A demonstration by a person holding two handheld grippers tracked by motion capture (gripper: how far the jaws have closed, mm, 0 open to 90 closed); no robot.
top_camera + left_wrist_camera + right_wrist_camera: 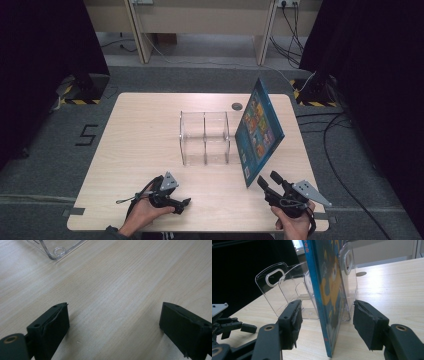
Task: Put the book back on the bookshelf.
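A black "5" (87, 135) is marked on the grey floor left of my table (145, 150). Book (259, 132) cover print on the table is too small for me to read.

books: 1 (258, 131) | clear organizers: 1 (205, 137) | tools: 2 (179, 205) (269, 179)

The bench (135, 150) is a pale wood-grain top with rounded corners, standing on a grey floor (45, 165). Near its middle stands a clear plastic rack (205, 137) with upright dividers, and touching the rack's 3 o'clock side a blue picture book (258, 131) rests on its lower edge, tilted, with its top corner toward 12 o'clock. A small round grey disc (237, 106) sits in the top at 12 o'clock from the rack, near the far edge.
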